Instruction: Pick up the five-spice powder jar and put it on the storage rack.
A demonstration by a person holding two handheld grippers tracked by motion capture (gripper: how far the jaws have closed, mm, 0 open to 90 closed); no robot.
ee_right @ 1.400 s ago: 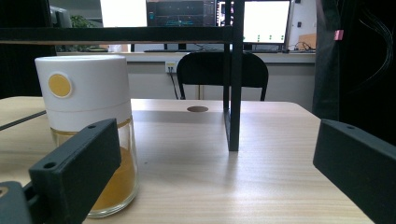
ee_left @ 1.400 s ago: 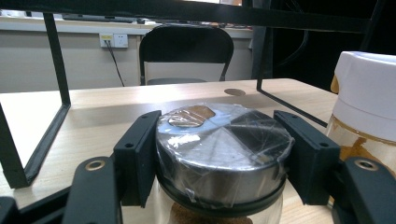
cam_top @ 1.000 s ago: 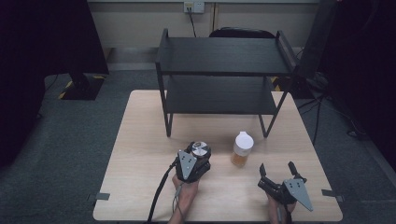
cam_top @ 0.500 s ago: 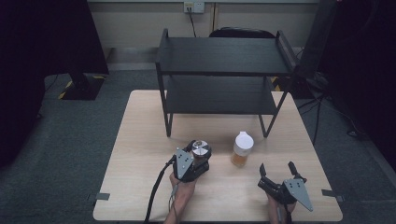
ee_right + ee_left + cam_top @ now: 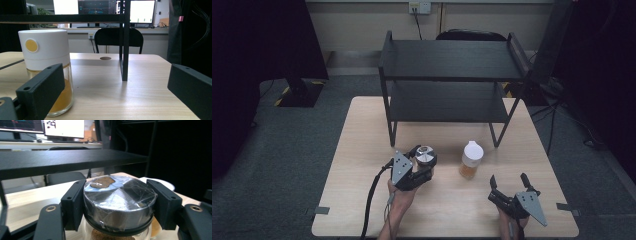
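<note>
A glass jar with a shiny silver lid [image 5: 425, 154] sits between the jaws of my left gripper [image 5: 422, 161], which is shut on it just below the lid. Close up, the lid [image 5: 118, 200] is wrapped in clear film, brown contents show under it, and the black pads [image 5: 73, 202] press on both sides. A white-lidded jar [image 5: 471, 160] with orange-yellow contents stands upright on the table to its right. My right gripper [image 5: 508, 179] rests open near the front right. That jar [image 5: 47, 65] stands just ahead of its left jaw, apart from it.
A black two-tier rack [image 5: 452, 75] stands at the back of the wooden table [image 5: 362, 150], with its front right leg [image 5: 124, 50] ahead of my right gripper. A black chair [image 5: 117, 37] and monitors lie beyond the table. Bare tabletop lies left of the silver-lidded jar.
My left gripper has risen a little with the silver-lidded jar still in its jaws. The right gripper and the white-lidded jar have stayed put.
</note>
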